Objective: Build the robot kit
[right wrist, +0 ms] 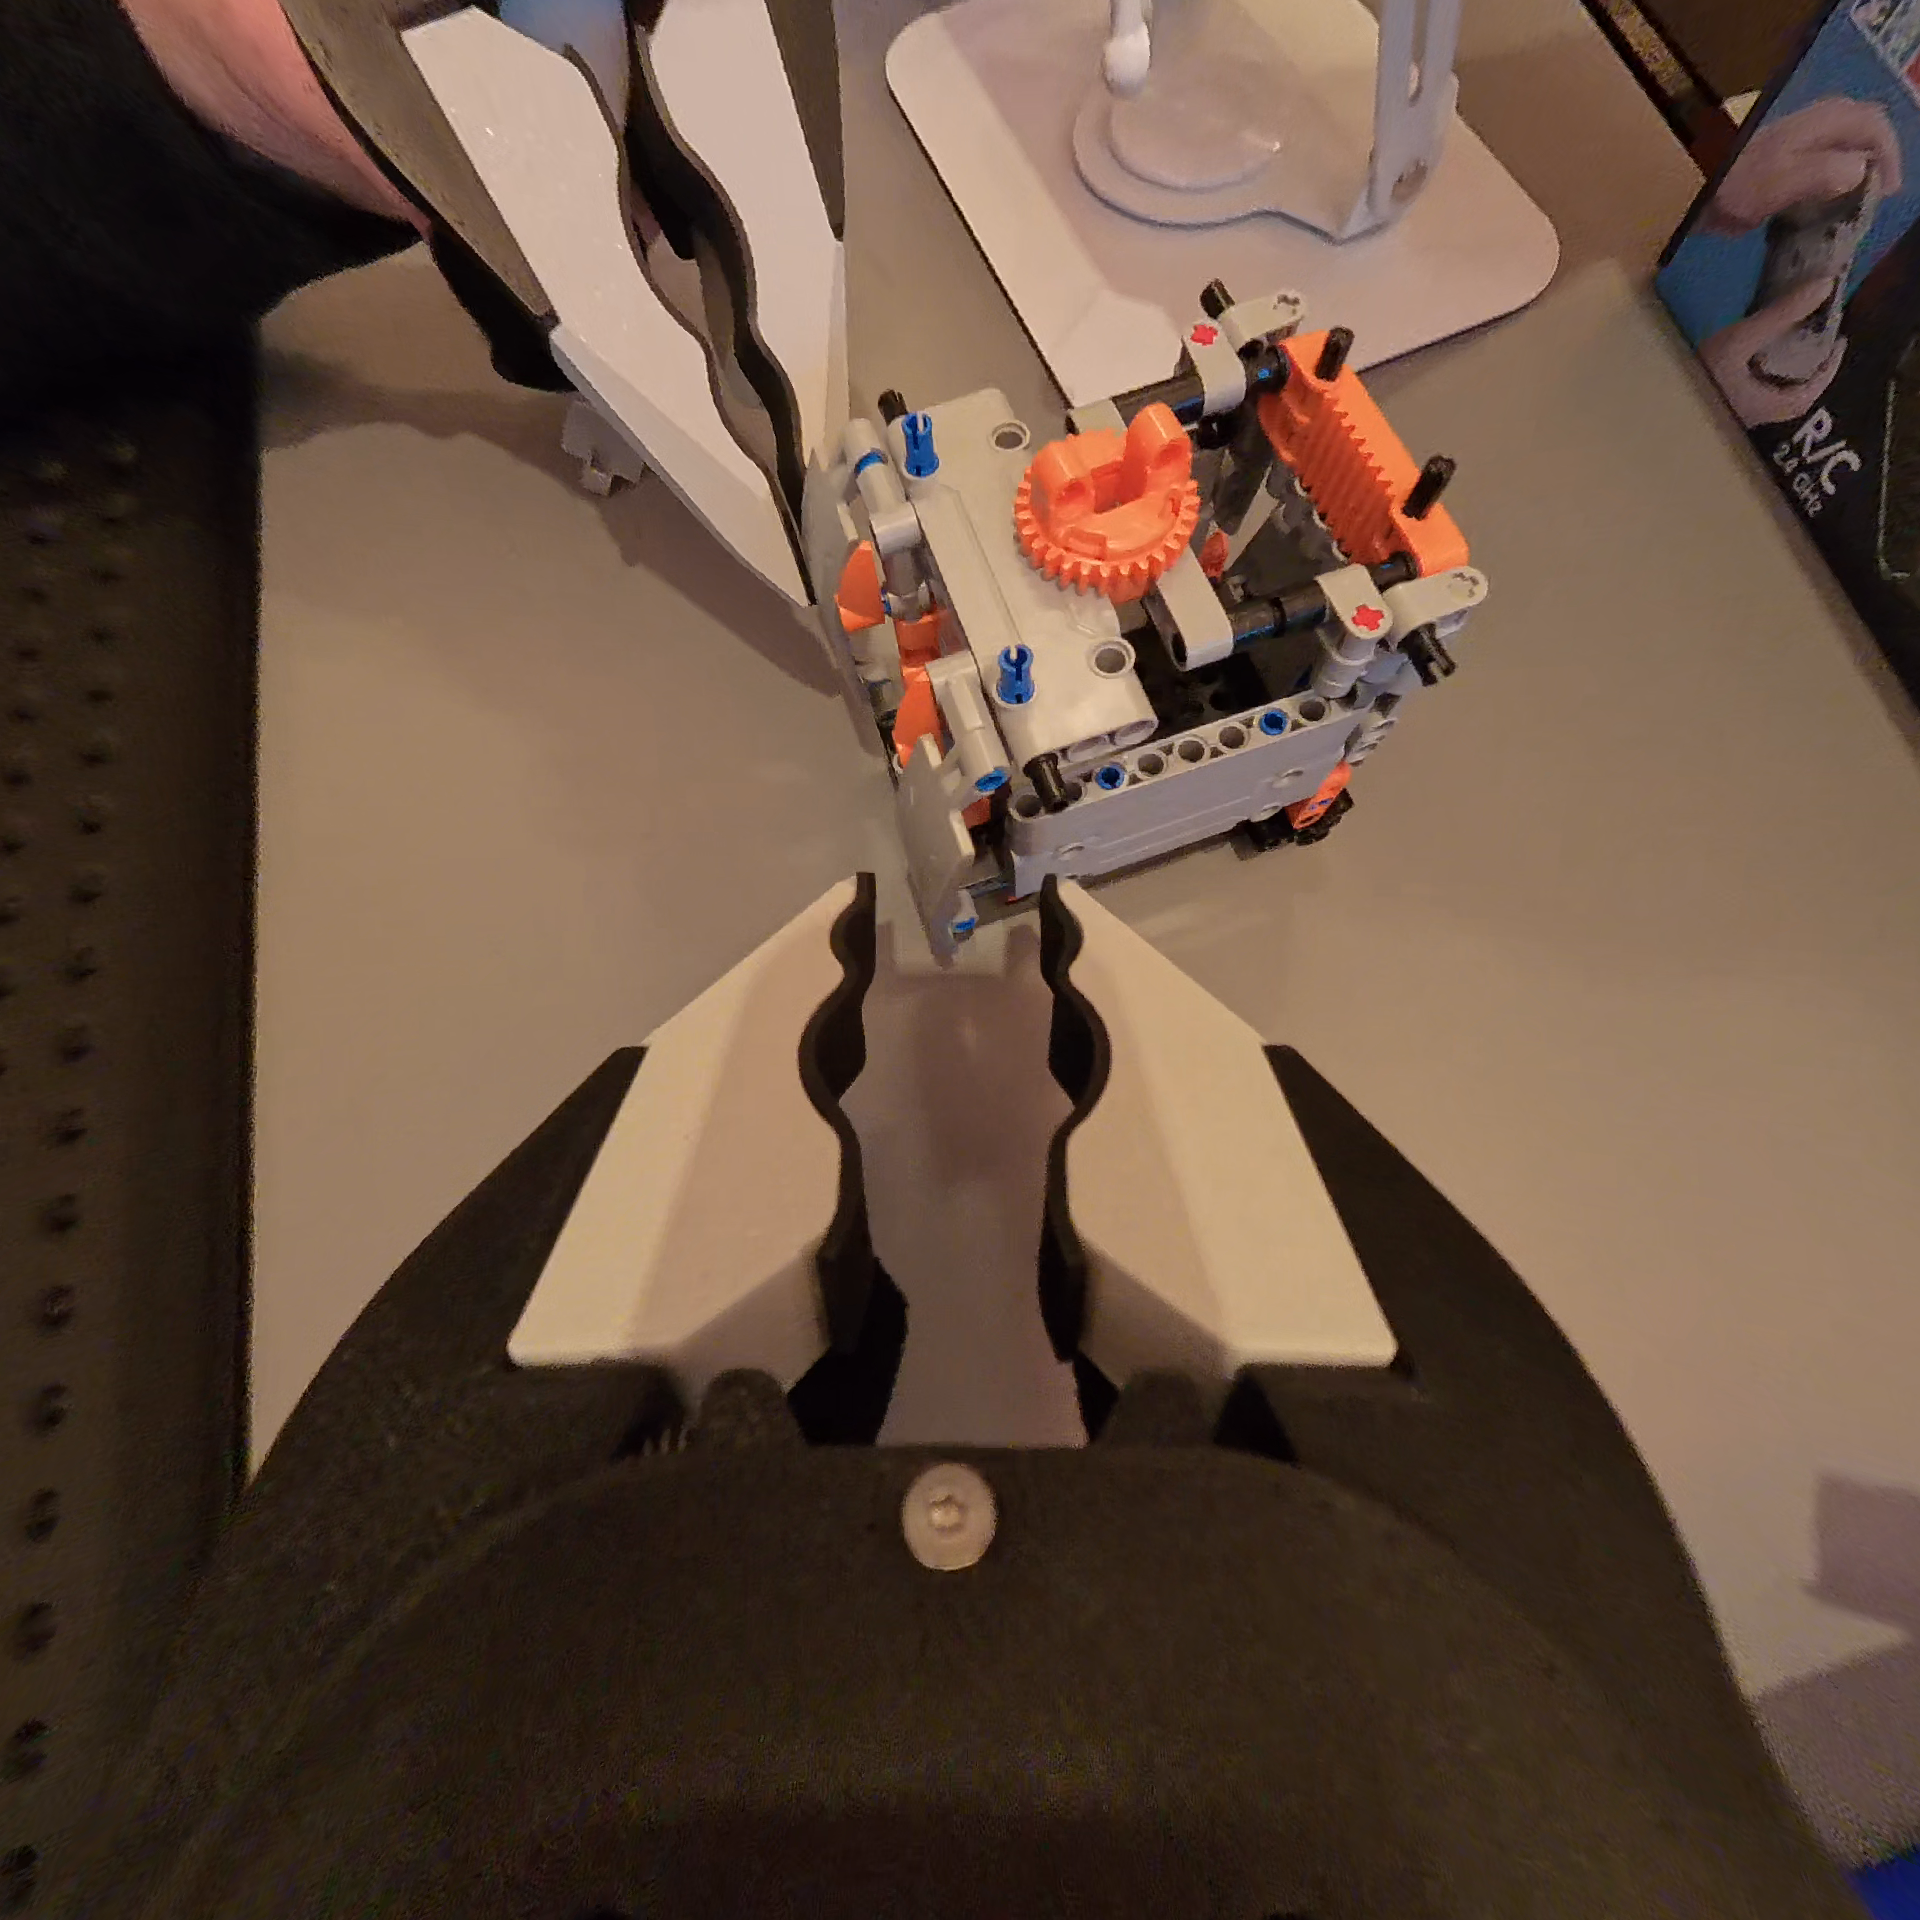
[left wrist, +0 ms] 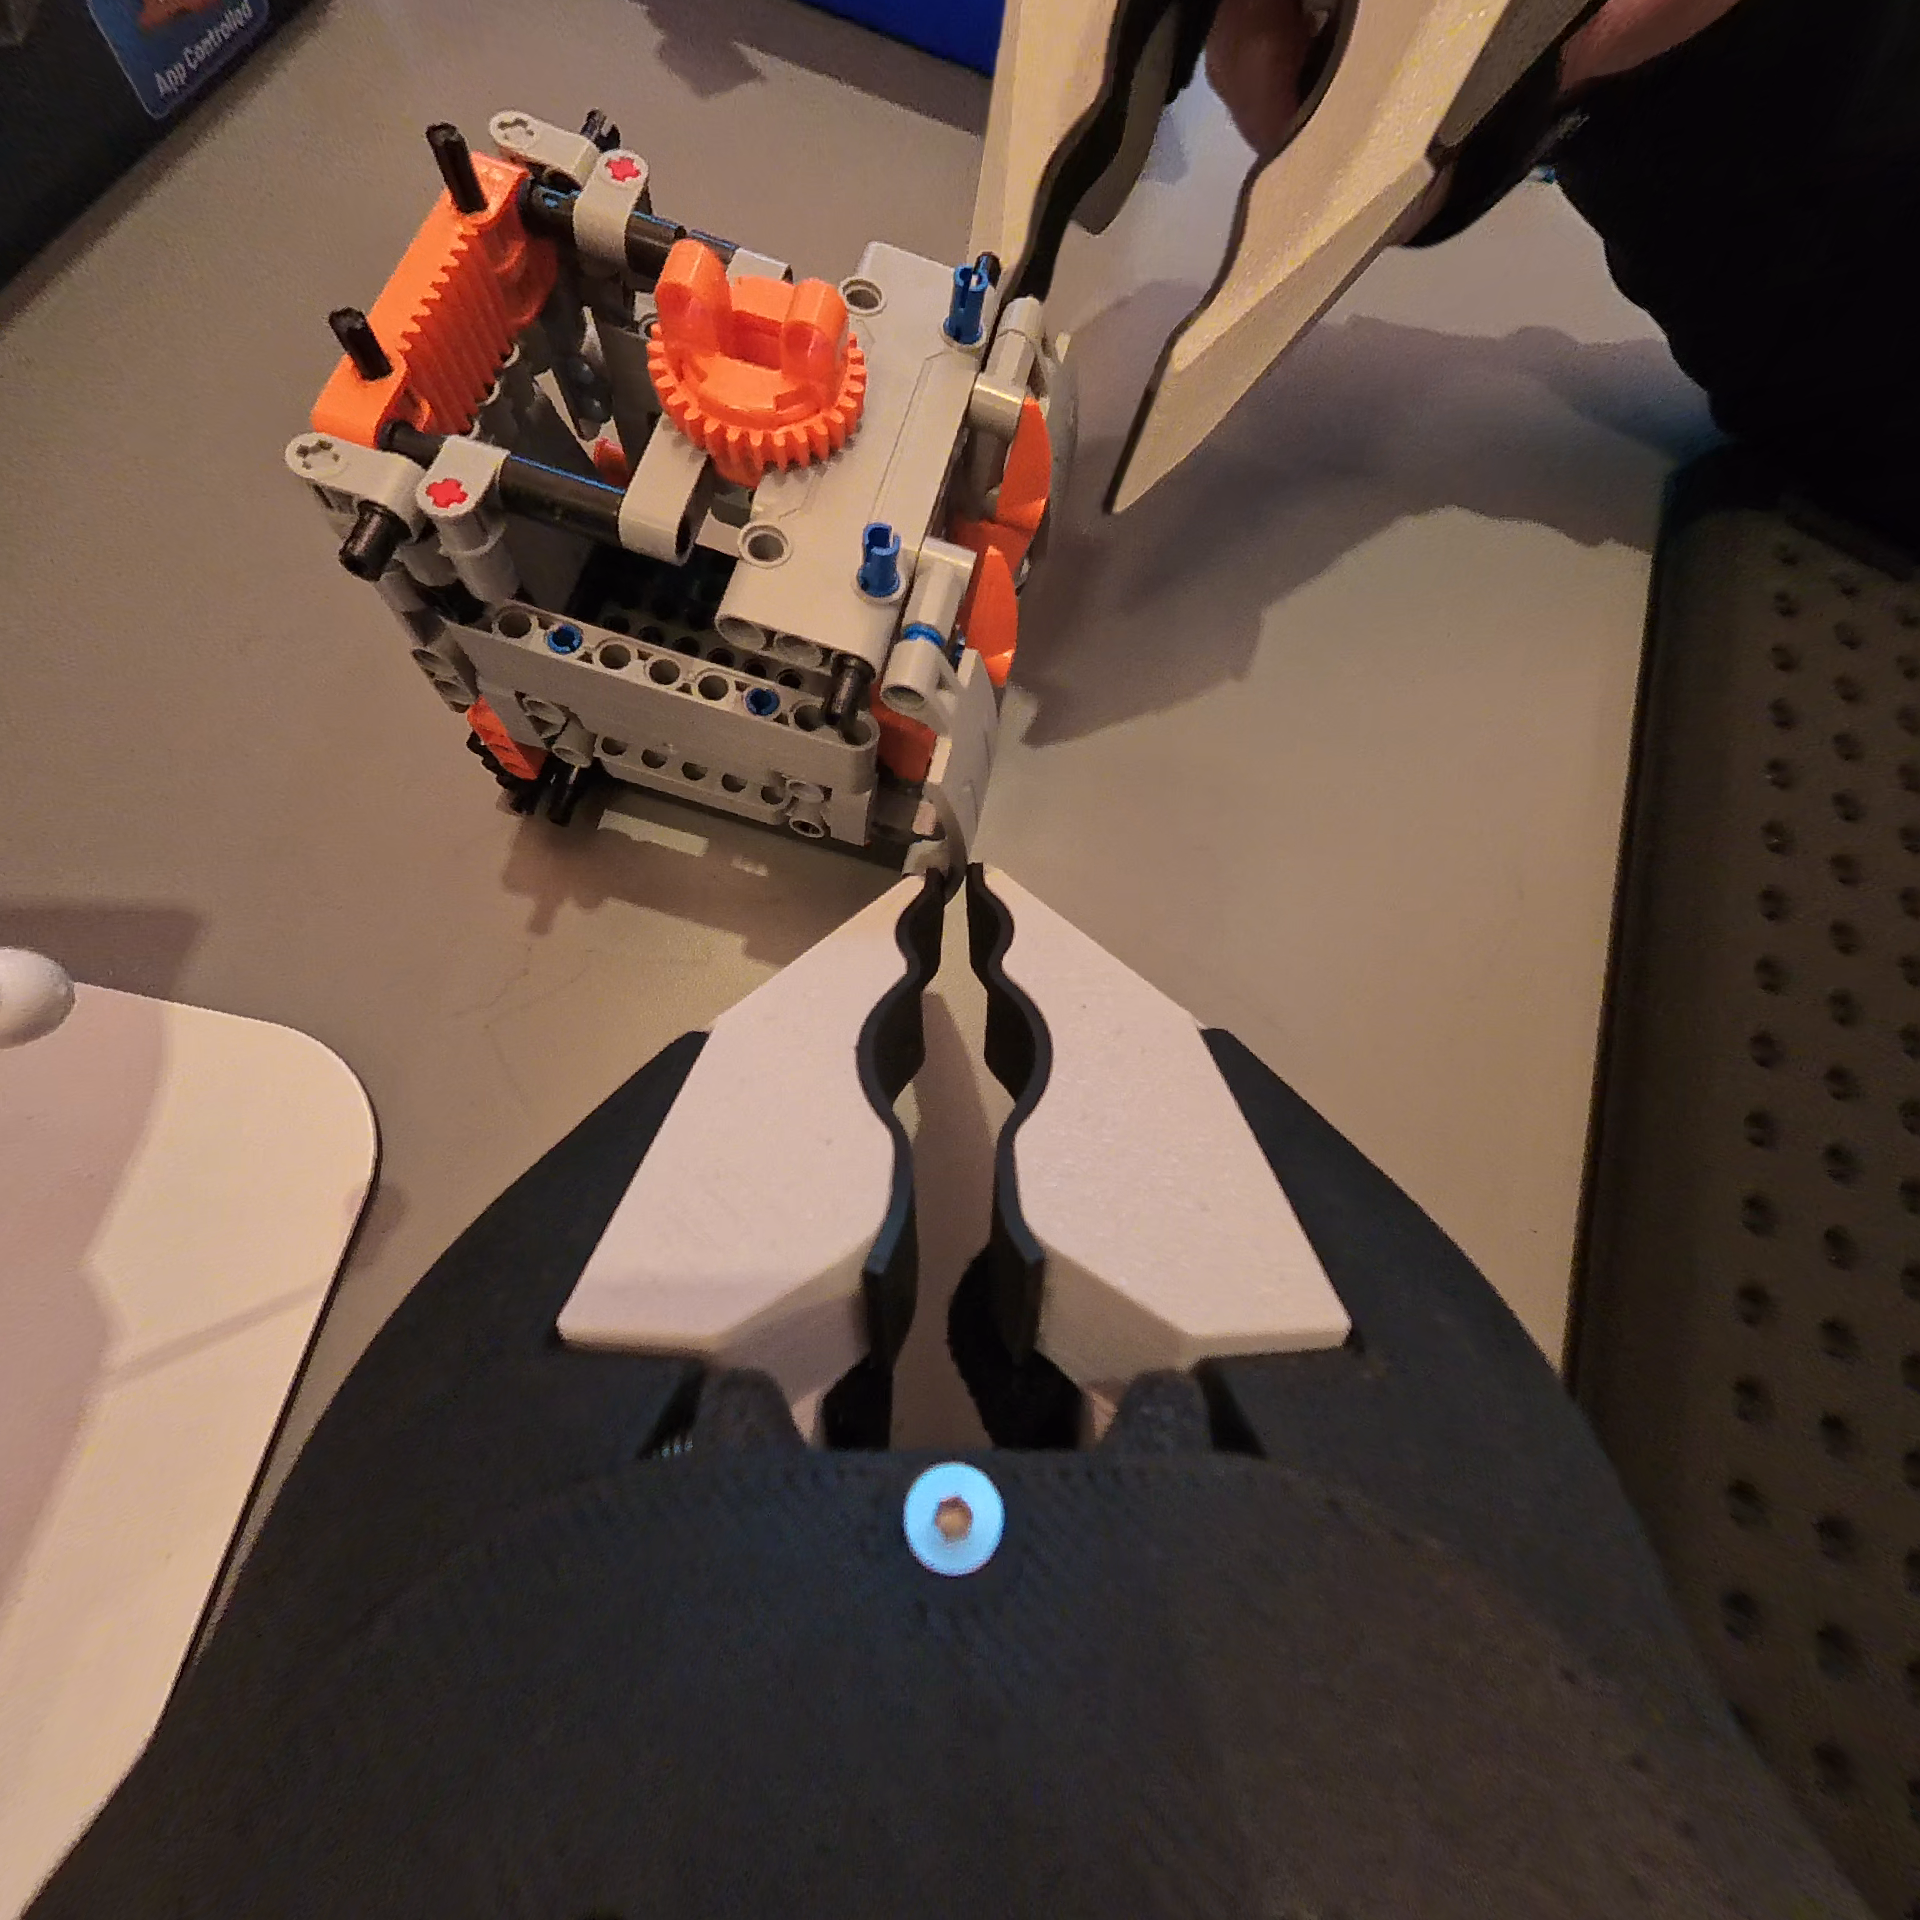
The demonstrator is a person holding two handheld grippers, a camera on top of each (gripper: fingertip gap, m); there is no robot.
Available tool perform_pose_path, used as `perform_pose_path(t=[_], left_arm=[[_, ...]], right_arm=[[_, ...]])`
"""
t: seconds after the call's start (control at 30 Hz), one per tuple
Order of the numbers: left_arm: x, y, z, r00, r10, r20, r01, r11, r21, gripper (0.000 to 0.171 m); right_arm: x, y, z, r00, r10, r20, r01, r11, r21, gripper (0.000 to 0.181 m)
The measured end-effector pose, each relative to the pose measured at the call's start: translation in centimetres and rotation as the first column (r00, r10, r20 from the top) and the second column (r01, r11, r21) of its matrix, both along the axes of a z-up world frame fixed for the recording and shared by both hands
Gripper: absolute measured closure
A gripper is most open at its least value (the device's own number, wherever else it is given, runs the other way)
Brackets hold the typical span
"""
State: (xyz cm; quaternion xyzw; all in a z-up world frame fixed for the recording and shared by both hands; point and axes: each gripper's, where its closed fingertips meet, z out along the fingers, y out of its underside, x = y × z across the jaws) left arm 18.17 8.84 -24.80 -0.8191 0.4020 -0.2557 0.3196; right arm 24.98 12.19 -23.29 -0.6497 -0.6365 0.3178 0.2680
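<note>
A grey and orange building-brick model [left wrist: 831, 499] stands on the grey table, with an orange gear [left wrist: 753, 384] on top and an orange toothed rack at its far side. My left gripper [left wrist: 954, 878] is shut on the edge of the model's grey side panel [left wrist: 961, 769] at its near lower corner. My right gripper [right wrist: 954, 891] is open, its fingertips either side of the same panel's [right wrist: 930, 831] lower end without closing on it. The right gripper [left wrist: 1060, 400] also shows in the left wrist view, at the model's far corner. The left gripper [right wrist: 800, 499] shows in the right wrist view against the model [right wrist: 1039, 623].
A white base plate with a stand [right wrist: 1247, 239] lies just behind the model; its corner [left wrist: 156, 1247] is at my left. A dark perforated mat [left wrist: 1787, 1039] borders the table. A printed box [right wrist: 1787, 260] stands at the right. A small grey piece [right wrist: 597, 457] lies beyond the left gripper. One gripper's finger ends stand about 9 centimetres off the other's. The orange gear [left wrist: 753, 384] lies around 7 centimetres away from my right fingertips. Seen from the right wrist view [right wrist: 1076, 450] as well.
</note>
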Motion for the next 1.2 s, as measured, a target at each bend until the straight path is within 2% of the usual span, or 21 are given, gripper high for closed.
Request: perform_pose_path(t=[0.23,0.53,0.63,0.73,0.83,1.0,1.2], left_arm=[[-0.1,-0.2,0.4,1.000,-0.010,0.021,0.010,1.000,-0.002,0.168],[-0.2,0.1,1.0,1.000,0.010,0.010,-0.010,1.000,0.014,0.153],[0.0,0.0,1.1,1.000,0.004,0.024,-0.005,1.000,0.010,0.142],[0.2,0.0,1.1,0.999,0.017,0.036,-0.017,1.000,-0.012,0.118],[0.4,0.2,1.3,0.999,0.024,0.044,-0.023,1.000,-0.008,0.108],[1.0,-0.1,0.5,0.999,0.010,0.054,-0.007,0.998,-0.058,0.106],[0.8,-0.4,0.0,1.000,-0.006,0.024,0.007,0.998,-0.069,0.122]], right_arm=[[-0.5,-0.2,-0.7,1.000,0.018,0.005,-0.019,0.999,0.045,0.158],[-0.1,0.2,-0.6,1.000,0.019,-0.007,-0.018,0.997,0.081,0.161],[-0.2,0.1,-0.6,1.000,0.023,-0.016,-0.021,0.996,0.088,0.161],[-0.4,-0.2,-0.4,0.999,0.034,-0.037,-0.031,0.997,0.072,0.160],[-0.8,-0.6,-0.3,0.998,0.042,-0.055,-0.039,0.998,0.055,0.157],[-0.8,-0.5,-0.4,0.998,0.037,-0.049,-0.034,0.998,0.060,0.157],[-0.6,-0.4,-0.6,0.998,0.034,-0.044,-0.031,0.998,0.061,0.157]])
